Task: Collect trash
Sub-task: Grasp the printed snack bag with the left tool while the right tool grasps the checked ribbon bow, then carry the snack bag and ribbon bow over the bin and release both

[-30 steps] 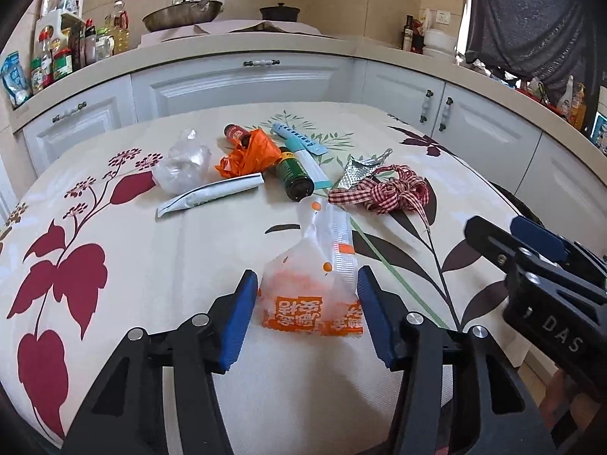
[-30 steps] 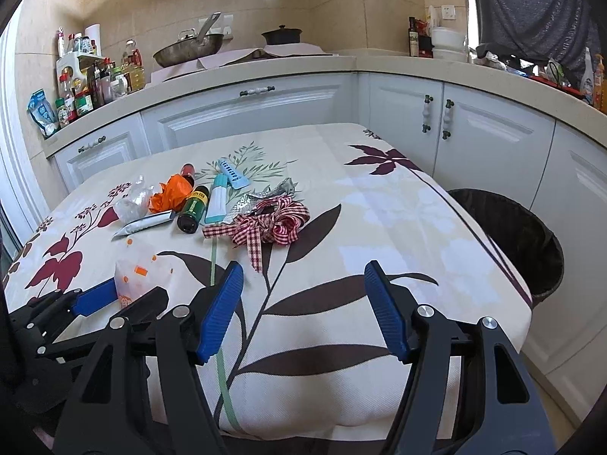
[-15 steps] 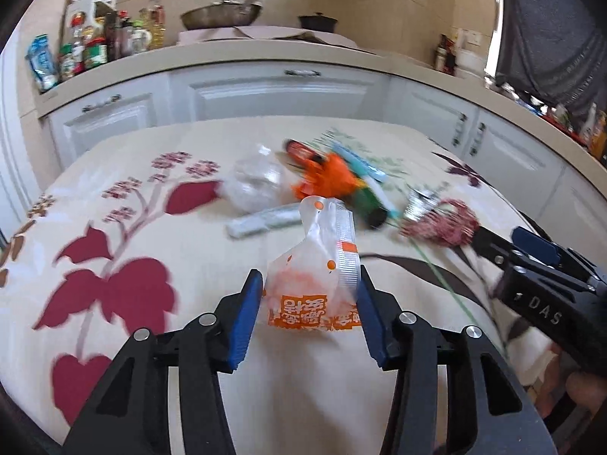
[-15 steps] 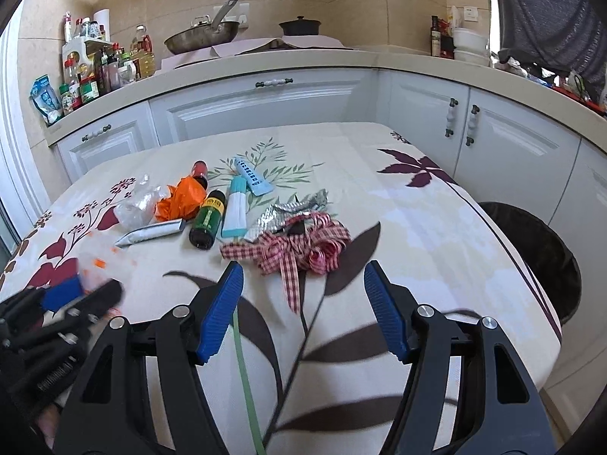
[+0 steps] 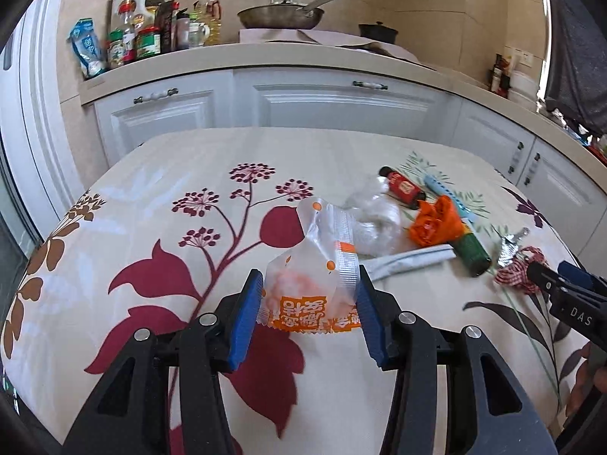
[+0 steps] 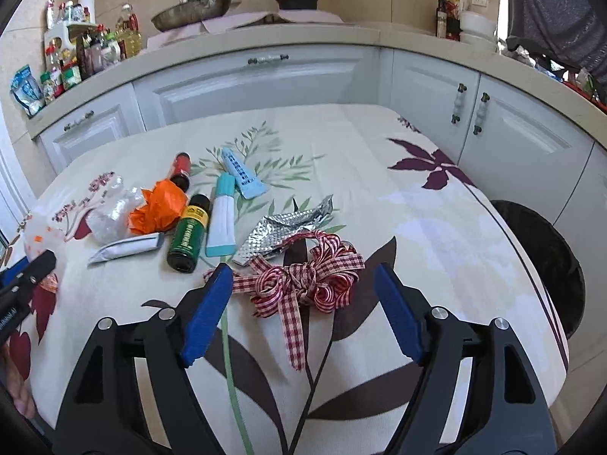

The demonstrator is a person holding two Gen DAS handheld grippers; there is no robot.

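left gripper (image 5: 309, 305) swung left, clamping snack bag (image 5: 311, 284); right gripper (image 6: 301, 313) tilted down, just widened, empty, over ribbon (image 6: 303, 282).

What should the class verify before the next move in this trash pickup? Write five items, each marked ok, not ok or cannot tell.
1. Snack bag between left gripper pads: ok.
2. Bag clear of the table: cannot tell.
3. Right gripper open, its jaws just opening, nothing between them: ok.
4. Ribbon bow ahead of right gripper: ok.
5. Bin open beside the table: ok.
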